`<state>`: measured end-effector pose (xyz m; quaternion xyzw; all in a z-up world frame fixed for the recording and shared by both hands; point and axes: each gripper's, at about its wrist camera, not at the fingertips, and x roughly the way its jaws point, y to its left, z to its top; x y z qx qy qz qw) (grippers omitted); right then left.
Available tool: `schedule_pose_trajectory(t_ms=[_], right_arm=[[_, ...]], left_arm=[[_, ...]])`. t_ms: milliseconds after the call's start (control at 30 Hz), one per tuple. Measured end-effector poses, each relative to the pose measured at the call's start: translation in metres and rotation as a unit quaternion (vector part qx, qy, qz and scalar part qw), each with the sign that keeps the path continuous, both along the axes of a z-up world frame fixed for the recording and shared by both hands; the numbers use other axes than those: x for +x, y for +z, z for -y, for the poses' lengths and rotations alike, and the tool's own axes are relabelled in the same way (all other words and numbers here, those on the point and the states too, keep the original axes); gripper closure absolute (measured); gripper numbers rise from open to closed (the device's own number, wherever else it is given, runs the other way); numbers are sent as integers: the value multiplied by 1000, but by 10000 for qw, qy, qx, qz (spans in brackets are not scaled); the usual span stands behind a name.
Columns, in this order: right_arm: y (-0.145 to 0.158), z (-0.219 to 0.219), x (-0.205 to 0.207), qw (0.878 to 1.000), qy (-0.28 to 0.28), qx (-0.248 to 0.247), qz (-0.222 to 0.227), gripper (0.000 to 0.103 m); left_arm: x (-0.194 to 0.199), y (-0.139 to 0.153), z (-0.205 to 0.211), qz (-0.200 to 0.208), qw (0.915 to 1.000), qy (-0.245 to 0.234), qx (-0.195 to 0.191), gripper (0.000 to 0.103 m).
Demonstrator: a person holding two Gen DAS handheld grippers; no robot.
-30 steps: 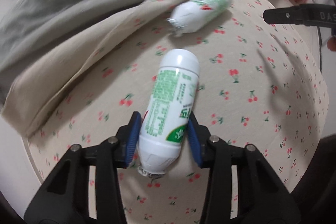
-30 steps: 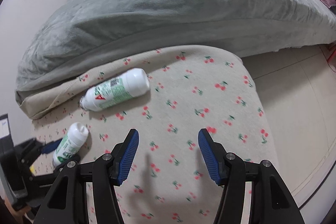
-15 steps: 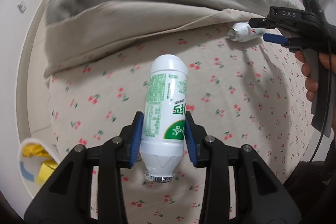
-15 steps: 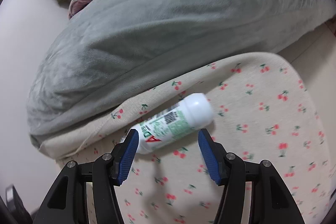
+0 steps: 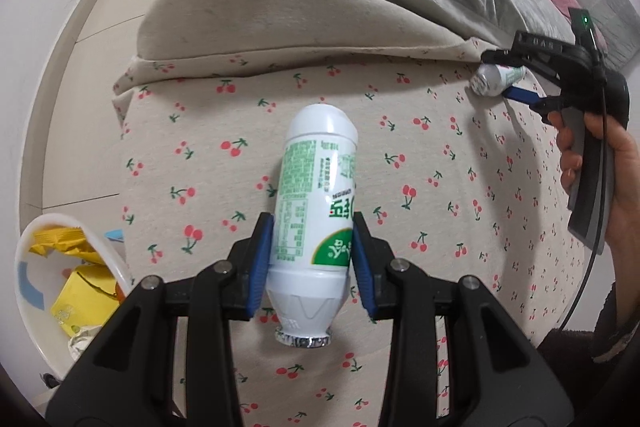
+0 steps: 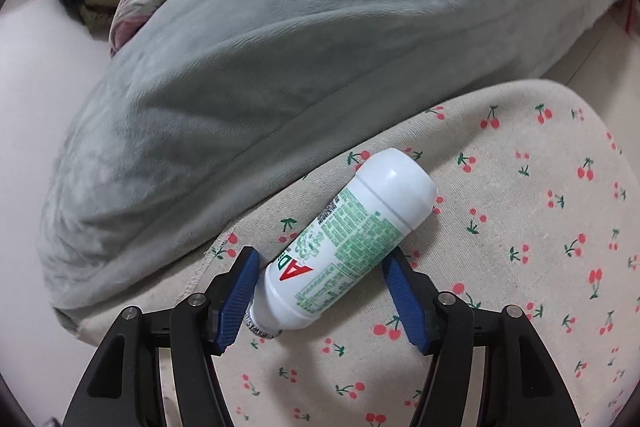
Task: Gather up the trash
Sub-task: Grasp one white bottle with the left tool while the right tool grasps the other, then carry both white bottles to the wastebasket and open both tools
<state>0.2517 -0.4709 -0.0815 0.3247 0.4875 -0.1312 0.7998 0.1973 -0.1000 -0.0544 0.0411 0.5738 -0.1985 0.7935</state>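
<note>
Left wrist view: the left gripper [image 5: 312, 259] clamps a white bottle [image 5: 316, 211] above the cherry-print sheet [image 5: 440, 187], a trash bin [image 5: 24, 267] just left of its fingers. Right wrist view: the right gripper [image 6: 320, 291] stands wide around a second bottle [image 6: 344, 247] lying aslant, mouth touching the left pad [image 6: 236, 291], the grey blanket [image 6: 280, 47] edge close ahead.

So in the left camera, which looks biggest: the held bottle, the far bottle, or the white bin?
1. Held bottle, though it's nearest the camera.
2. White bin, partly cut off, so unsure.
3. Far bottle, tiny because it's distant; both bottles may really match.
</note>
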Motion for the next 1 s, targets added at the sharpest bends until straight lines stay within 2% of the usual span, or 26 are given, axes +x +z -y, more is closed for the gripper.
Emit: schedule_pose_trajectory(t_ms=[167,200,267,367,500,700,1000], right_arm=[[2,-7,-5,9990,307,274,-162,49],[2,-8,-4,9987,360,312,-205,51],[2,-11,-10,9978,477,337,-306,55],[2,-19,-26,9961,680,395,-413,61],[12,-38,-43,9925,1096,277,-460,61],[37,-70,-68,9855,1649,332,-211,62],[79,-122,-86,9714,2313,440,310,62]], left_arm=[[-10,7,-22,-33,9999,123,-116,63],[-9,10,-16,-39,9998,137,-127,63],[-15,18,-28,-32,9997,182,-167,63],[-21,18,-27,0,9996,225,-192,63],[-29,24,-32,80,9992,288,-253,63],[-42,38,-54,260,9971,561,-435,63],[-48,47,-124,384,9861,1425,-767,63]])
